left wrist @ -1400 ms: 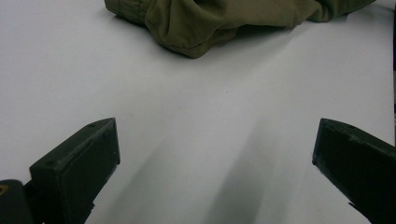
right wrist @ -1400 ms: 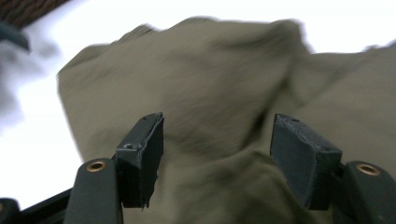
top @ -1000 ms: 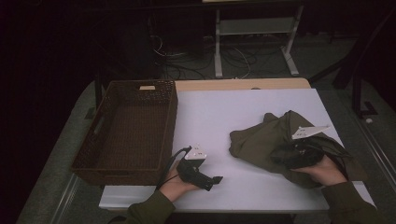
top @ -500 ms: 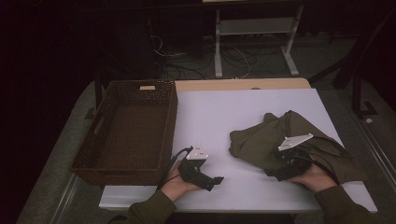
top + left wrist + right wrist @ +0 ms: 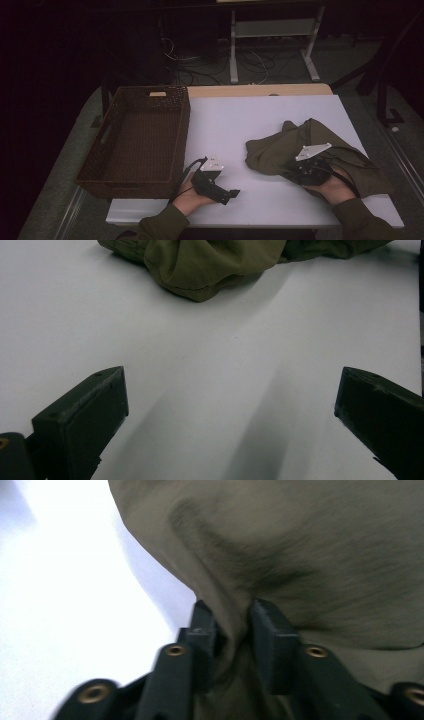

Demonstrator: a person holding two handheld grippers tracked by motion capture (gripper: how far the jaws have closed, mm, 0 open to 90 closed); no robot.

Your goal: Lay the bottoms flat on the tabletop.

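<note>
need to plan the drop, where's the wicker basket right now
In the high view the wicker basket sits on the table's left side, just left of the left gripper and across from the olive cloth.

A table [image 5: 260,115] is filling the middle of the high view. A basket [image 5: 117,170] is sitting on its left part, reaching from the far edge almost to the near edge. A crumpled garment [image 5: 280,150] is lying on the lower right part of the table, well apart from the basket. The left gripper [image 5: 227,194] is lying at lower centre, just right of the basket's near corner. The right gripper [image 5: 295,172] is sitting on the garment's near left edge. A stand [image 5: 270,35] is standing behind the table, at upper centre.
</note>
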